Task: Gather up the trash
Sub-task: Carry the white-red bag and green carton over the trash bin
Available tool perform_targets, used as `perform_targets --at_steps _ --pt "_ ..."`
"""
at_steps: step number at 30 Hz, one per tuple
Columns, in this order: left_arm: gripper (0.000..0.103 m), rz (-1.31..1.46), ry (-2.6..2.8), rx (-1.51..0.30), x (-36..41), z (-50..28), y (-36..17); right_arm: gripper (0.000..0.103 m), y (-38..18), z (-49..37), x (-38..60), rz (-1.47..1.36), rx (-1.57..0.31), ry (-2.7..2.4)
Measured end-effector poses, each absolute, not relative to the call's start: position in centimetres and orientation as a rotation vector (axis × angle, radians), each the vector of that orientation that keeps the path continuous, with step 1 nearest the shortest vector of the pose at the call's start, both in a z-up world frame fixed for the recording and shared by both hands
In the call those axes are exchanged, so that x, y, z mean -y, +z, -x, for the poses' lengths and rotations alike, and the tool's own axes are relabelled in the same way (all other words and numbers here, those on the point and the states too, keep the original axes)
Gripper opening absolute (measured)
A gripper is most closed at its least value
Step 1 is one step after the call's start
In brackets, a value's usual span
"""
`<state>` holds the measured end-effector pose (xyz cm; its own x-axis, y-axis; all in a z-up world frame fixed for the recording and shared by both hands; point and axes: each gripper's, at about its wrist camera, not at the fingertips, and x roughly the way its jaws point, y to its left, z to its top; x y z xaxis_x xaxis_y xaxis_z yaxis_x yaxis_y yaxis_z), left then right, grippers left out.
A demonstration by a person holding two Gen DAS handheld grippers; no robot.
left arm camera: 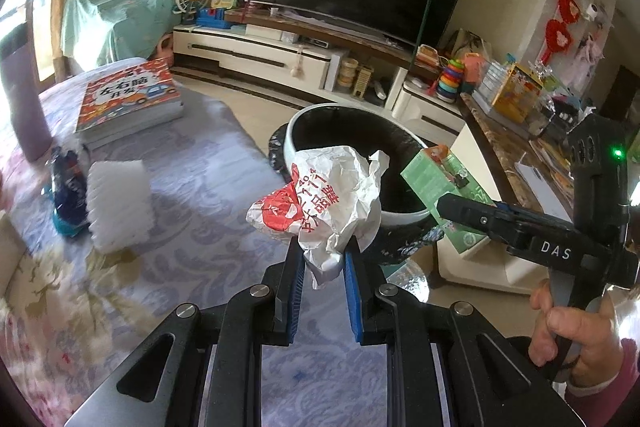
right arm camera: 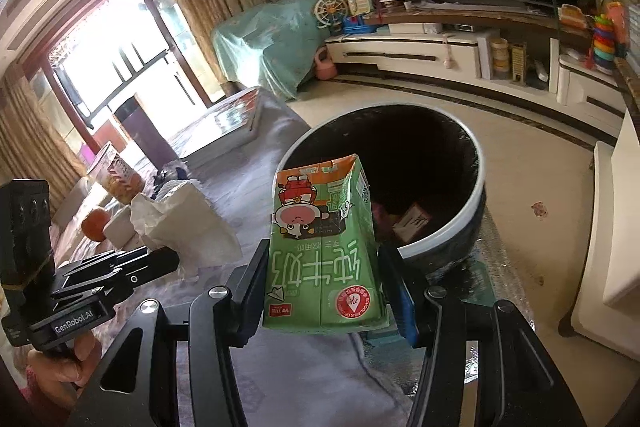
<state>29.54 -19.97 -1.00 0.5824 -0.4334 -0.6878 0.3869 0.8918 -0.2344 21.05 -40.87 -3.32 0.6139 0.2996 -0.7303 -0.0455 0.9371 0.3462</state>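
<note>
Left gripper [left arm camera: 324, 259]: matte black linkage arms, round silver pivot screws, blue pads [left arm camera: 354, 299] lining the inner finger faces. White lettering "GenRobot.AI" on its side in the right wrist view.

Right gripper [right arm camera: 322, 291]: same black frame, silver screws, blue pads [right arm camera: 404, 301]. Side marked "DAS" in white; small green light lit on its black upper block.

Right hand [left arm camera: 568, 327]: bare skin, pink sleeve cuff.
</note>
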Motion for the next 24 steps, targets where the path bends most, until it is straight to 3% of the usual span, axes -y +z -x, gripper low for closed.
perform_targets --at_steps 24 --pt "0.018 0.026 -0.506 -0.829 24.0 -33.7 -0.4 0.054 -4.0 -24.3 44.1 -0.342 -0.901 0.168"
